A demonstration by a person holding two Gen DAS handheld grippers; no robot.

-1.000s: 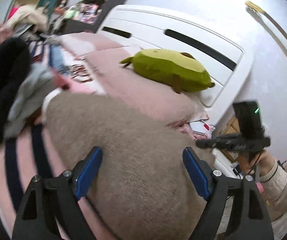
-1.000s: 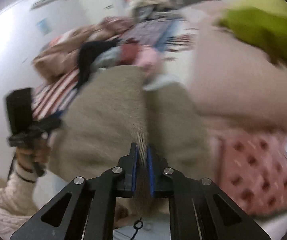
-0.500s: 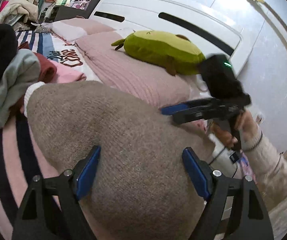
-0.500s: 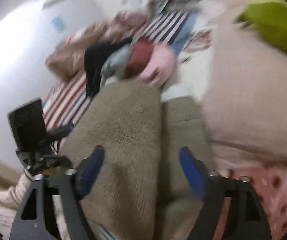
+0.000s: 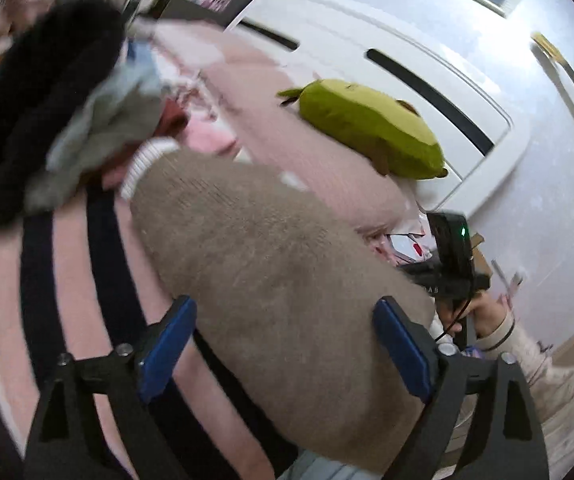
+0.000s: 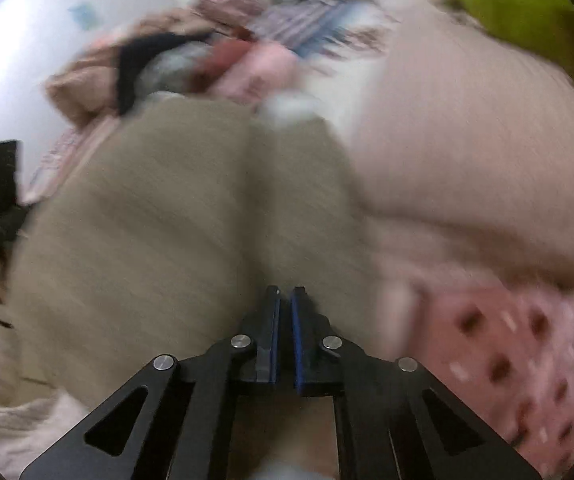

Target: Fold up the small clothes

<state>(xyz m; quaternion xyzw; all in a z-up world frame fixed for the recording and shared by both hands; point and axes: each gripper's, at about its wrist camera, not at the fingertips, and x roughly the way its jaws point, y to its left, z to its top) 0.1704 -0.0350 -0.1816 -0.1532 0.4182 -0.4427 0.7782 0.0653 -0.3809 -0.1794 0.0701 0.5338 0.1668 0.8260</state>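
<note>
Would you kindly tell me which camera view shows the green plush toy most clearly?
The left wrist view: the green plush toy lies whole and fairly sharp on the pink bedding. The right wrist view catches only a blurred green patch at its top right edge.

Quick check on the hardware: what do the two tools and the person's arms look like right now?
Both tools, left tool and right tool, have black linkage frames with silver rivets and blue finger pads. The right tool's handle carries a black box with a green light and a thin black cable. The right hand shows a cream knit sleeve.
</note>
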